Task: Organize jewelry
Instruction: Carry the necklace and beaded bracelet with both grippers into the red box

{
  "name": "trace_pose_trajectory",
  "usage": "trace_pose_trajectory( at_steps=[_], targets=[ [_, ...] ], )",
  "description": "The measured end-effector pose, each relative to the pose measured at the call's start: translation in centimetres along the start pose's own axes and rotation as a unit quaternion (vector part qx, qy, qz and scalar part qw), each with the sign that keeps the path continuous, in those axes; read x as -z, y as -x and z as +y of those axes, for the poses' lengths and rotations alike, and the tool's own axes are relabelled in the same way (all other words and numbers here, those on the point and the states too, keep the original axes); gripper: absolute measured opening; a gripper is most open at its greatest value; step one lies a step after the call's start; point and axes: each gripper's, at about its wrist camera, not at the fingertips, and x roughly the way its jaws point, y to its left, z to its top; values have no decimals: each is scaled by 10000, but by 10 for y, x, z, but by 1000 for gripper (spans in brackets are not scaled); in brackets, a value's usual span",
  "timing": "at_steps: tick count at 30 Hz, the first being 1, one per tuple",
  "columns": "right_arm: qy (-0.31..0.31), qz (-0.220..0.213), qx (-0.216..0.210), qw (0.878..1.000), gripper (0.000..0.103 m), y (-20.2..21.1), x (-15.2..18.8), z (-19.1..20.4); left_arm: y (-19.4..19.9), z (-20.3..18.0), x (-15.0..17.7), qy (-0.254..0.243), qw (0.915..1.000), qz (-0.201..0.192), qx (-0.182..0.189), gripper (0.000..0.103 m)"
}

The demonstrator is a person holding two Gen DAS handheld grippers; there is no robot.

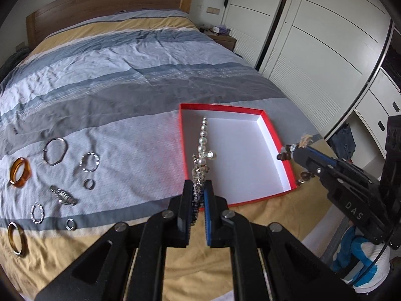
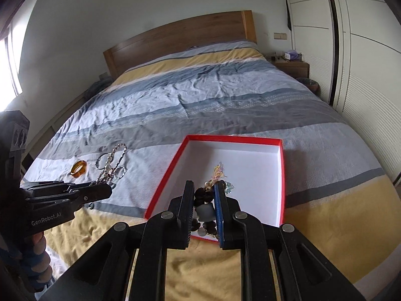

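- The left tool (image 1: 199,188) is sitting at lower centre of its own view, jaws narrow and clamping a pearl strand (image 1: 204,140) that is sticking forward over the left edge of the box (image 1: 275,135)
- In the right view the left tool (image 2: 100,188) is showing at lower left, the strand (image 2: 112,160) rising from its tip
- The right tool (image 2: 204,193) is at lower centre of its view, jaws narrow and gripping a dark bead bracelet (image 2: 203,195) with a pale tassel (image 2: 218,173), over the near part of the box (image 2: 282,175)
- In the left view the right tool (image 1: 294,150) is reaching in from the right, just beside the box's right wall
- The red box, white inside, is lying open on the striped bed (image 1: 112,80) at centre right
- At lower left of the left view loose pieces are lying on the bed: an amber ring (image 1: 20,173), a wire hoop (image 1: 55,150), a wavy ring (image 1: 89,161), a small ring (image 1: 89,183), a silver clip (image 1: 62,195), a gold bangle (image 1: 16,238)
- A hand (image 2: 40,250) is holding the left tool's grip at lower left of the right view
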Motion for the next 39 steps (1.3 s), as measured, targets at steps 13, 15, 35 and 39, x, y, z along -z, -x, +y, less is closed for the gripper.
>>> trace_pose_trajectory(
  at_steps=[13,15,35,39],
  targets=[
    [-300,600,276,9974,16,-76,29,-54,-114,-15,2,14,9975,699,93,7],
    [-306,691,292,9967,16,-82,34,-56,-123,-11,6,42,9969,781,49,7],
    [-57,914,353,9952,32,-78,40,-45,-119,8,29,612,9922,980,-469,9],
    [-5,986,292,9947,32,-75,45,-34,-108,15,40,778,9893,1039,-659,9]
  ],
)
